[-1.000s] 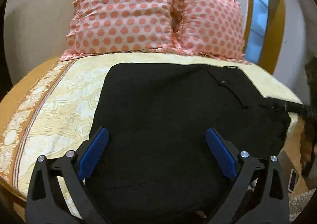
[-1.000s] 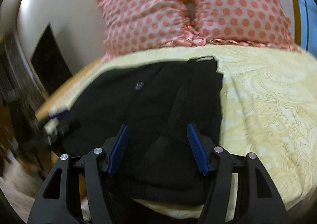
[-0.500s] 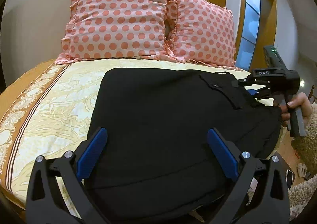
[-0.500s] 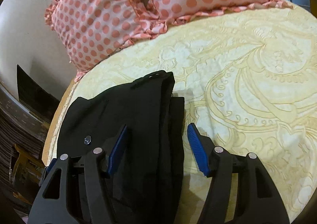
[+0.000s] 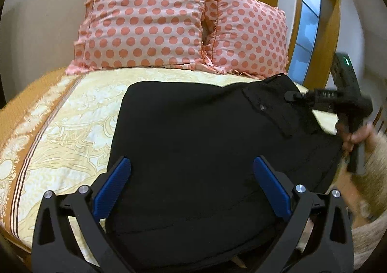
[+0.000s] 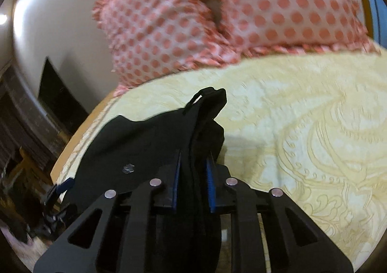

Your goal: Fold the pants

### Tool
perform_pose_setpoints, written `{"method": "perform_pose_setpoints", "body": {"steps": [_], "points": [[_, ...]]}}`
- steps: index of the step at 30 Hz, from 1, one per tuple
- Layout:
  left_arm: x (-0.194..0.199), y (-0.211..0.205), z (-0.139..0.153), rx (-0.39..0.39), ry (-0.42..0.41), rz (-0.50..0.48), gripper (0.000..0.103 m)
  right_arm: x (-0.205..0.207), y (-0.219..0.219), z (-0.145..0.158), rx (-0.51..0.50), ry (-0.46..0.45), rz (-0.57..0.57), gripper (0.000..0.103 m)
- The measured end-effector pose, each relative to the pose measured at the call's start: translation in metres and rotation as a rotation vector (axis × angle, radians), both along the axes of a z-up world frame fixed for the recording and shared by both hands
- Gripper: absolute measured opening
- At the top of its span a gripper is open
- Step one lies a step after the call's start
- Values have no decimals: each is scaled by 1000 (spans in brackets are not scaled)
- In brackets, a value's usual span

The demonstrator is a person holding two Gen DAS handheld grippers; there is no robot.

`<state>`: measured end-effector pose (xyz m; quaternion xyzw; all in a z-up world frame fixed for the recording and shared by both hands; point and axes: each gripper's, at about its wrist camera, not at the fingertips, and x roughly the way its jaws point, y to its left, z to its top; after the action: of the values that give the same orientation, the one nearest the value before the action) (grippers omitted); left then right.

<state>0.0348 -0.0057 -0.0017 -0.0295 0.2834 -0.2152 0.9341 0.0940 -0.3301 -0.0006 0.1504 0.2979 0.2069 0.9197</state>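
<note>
Gripping pants at bed's right edge

Black pants lie flat on the bed, below two polka-dot pillows. Right gripper closing, waistband fold between its pads. Left gripper wide open, hovering over the pants' near edge.

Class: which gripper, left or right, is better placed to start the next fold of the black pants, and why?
Right. The right gripper is closing on the black pants at their edge, cloth between its pads; the left gripper hovers open, gripping nothing.
</note>
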Motion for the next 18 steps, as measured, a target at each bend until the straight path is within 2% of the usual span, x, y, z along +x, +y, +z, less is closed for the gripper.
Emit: {"method": "perform_pose_setpoints", "body": {"steps": [4, 7, 12, 13, 14, 18], "points": [[25, 27, 28, -109, 29, 55, 100, 4, 0, -3, -23, 18, -13, 18], [60, 39, 36, -128, 127, 79, 91, 9, -7, -12, 7, 52, -28, 18], [128, 43, 15, -143, 377, 41, 71, 13, -8, -15, 6, 70, -29, 18], [136, 43, 10, -148, 414, 37, 70, 14, -9, -16, 8, 76, -28, 19], [143, 42, 5, -155, 444, 31, 68, 15, -10, -17, 12, 84, -28, 19], [150, 41, 2, -168, 463, 9, 68, 23, -16, -22, 30, 129, -40, 27]]}}
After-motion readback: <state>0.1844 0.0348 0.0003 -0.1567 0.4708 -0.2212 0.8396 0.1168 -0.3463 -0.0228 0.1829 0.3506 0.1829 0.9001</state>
